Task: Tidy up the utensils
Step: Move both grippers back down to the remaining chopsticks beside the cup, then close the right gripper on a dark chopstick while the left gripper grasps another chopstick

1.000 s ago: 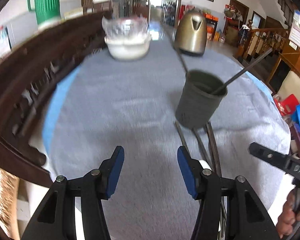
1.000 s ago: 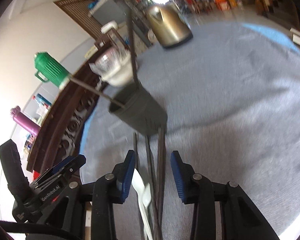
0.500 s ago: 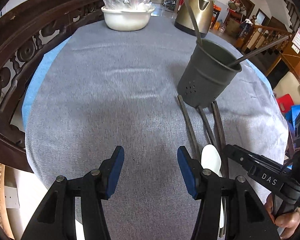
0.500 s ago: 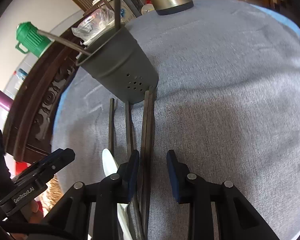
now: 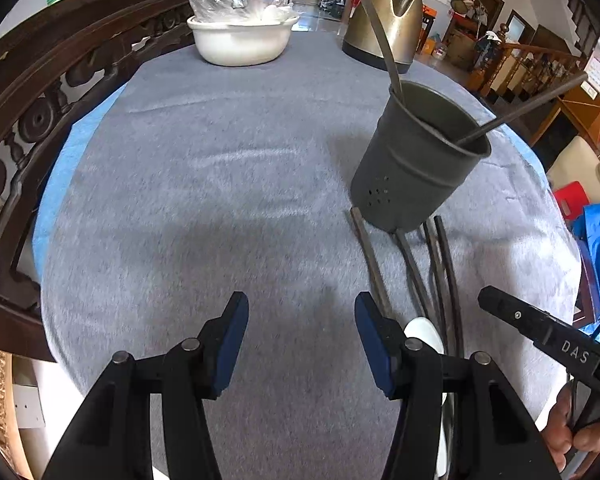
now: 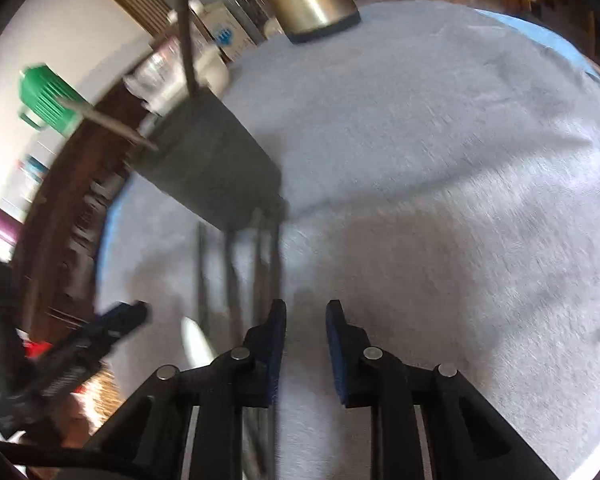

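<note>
Both claws are held low over a surface covered with a grey cloth (image 5: pixel 220 184). The left claw (image 5: pixel 300 322) is seen spread wide, with only bare cloth between its blue pads (image 5: pixel 230 340). The right claw (image 6: pixel 306 332) is seen with its jaws drawn close but not touching; they have just been closing, and a narrow strip of cloth is visible in the gap, with no utensil between the pads. A dark metal utensil holder (image 5: pixel 416 160) is placed toward the right side of the surface in the left wrist view, and two long dark handles (image 5: pixel 370 12) are seen leaning out of its rim. Several dark utensils (image 5: pixel 412 268) are laid side by side on the cloth, running from the base of the holder toward the near edge, just beside the left claw's right finger. A white spoon (image 5: pixel 422 330) is lain among them near that finger. In the right wrist view, which is blurred, these utensils are found just left of the right claw, its left finger close beside the nearest one; whether it is touched cannot be told. A white bowl (image 5: pixel 240 42) covered in plastic and a brass-coloured kettle (image 5: pixel 388 20) are stood at the far edge of the surface.
</note>
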`<state>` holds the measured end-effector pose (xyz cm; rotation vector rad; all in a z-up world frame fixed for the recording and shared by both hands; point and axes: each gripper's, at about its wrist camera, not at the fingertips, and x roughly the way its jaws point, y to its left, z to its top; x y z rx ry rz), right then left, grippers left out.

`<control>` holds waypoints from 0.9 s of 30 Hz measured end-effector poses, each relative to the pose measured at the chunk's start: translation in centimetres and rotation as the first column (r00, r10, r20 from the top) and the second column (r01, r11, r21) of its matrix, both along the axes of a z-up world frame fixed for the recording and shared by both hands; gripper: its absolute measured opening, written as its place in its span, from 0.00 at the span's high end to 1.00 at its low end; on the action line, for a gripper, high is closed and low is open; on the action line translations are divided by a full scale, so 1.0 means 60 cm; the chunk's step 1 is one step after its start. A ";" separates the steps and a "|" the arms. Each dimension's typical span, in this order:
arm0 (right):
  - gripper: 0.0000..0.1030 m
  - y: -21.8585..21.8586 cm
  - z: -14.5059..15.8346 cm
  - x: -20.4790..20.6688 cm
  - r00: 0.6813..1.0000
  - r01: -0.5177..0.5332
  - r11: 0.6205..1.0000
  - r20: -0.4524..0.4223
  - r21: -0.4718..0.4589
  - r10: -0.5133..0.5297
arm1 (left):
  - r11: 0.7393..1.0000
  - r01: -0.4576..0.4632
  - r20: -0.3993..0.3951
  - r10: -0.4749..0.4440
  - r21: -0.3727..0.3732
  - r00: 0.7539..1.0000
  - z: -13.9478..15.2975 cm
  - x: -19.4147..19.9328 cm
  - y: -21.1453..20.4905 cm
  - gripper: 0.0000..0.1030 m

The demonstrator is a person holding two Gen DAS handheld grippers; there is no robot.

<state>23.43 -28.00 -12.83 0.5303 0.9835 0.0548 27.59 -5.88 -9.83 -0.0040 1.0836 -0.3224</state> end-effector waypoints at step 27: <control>0.77 -0.012 -0.008 0.074 0.993 0.030 0.998 -0.116 -0.055 -0.037 | 0.995 0.094 -0.076 -0.096 -0.030 0.992 -0.032 0.088 -0.070 0.56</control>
